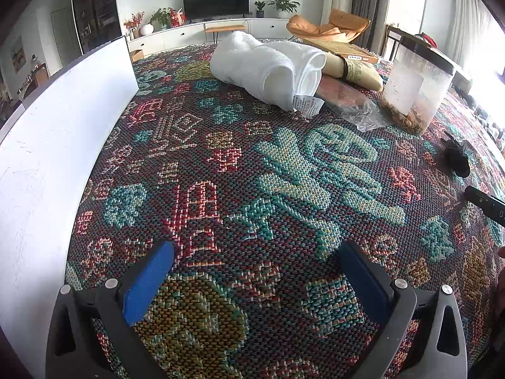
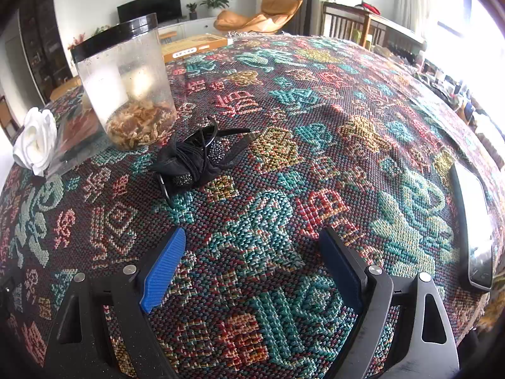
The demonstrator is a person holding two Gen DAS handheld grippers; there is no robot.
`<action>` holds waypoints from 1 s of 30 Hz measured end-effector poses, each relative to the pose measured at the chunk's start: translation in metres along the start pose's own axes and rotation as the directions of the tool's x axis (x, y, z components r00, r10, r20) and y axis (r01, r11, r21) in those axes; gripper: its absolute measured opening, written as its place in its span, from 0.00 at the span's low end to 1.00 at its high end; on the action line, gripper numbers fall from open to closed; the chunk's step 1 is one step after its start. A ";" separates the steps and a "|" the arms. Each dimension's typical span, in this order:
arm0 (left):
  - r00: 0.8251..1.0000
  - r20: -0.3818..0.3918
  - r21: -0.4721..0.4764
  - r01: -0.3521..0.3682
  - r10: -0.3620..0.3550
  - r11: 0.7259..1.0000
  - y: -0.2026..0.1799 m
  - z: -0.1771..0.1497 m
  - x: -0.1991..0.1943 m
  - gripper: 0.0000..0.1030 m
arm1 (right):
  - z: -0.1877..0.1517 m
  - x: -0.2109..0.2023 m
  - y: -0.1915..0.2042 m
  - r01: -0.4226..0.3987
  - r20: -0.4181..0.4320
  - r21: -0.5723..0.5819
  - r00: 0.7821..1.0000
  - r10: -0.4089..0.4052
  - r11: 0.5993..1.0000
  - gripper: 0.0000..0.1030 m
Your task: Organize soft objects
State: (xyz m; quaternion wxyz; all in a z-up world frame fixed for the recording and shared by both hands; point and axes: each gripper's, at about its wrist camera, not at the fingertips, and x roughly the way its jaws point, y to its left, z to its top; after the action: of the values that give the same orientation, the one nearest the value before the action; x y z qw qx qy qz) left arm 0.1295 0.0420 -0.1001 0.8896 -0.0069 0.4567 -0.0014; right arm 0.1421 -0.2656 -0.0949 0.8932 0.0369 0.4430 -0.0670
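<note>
A rolled white towel lies at the far side of the patterned woven cloth, its tag hanging at the near end; it also shows at the left edge of the right wrist view as the towel. A black bundle of hair ties and fabric lies just ahead and left of my right gripper; the same bundle shows at the right. My left gripper stands open over bare cloth, well short of the towel. The right gripper is open too, nothing between its blue pads.
A clear jar with a black lid holds dried bits, beside a crinkled plastic bag and a tan rolled bag. A white board stands along the left. A phone lies at right. A dark device pokes in.
</note>
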 end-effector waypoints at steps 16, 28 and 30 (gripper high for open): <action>1.000 0.000 0.000 -0.001 0.001 1.000 0.000 0.000 0.000 1.00 | 0.000 0.000 0.000 0.000 0.000 0.000 1.000 0.000 1.000 0.85; 1.000 -0.004 0.000 -0.003 0.003 1.000 -0.001 0.001 0.001 1.00 | 0.000 0.000 0.000 -0.001 0.000 0.000 1.000 0.001 1.000 0.85; 1.000 -0.028 0.001 -0.004 0.004 1.000 -0.001 0.006 0.002 1.00 | 0.000 0.000 0.000 -0.001 0.000 0.000 1.000 0.001 1.000 0.85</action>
State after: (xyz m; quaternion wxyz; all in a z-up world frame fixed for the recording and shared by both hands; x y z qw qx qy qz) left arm 0.1356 0.0413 -0.0985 0.8831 -0.0056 0.4692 0.0003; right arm 0.1421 -0.2656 -0.0951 0.8932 0.0369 0.4431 -0.0667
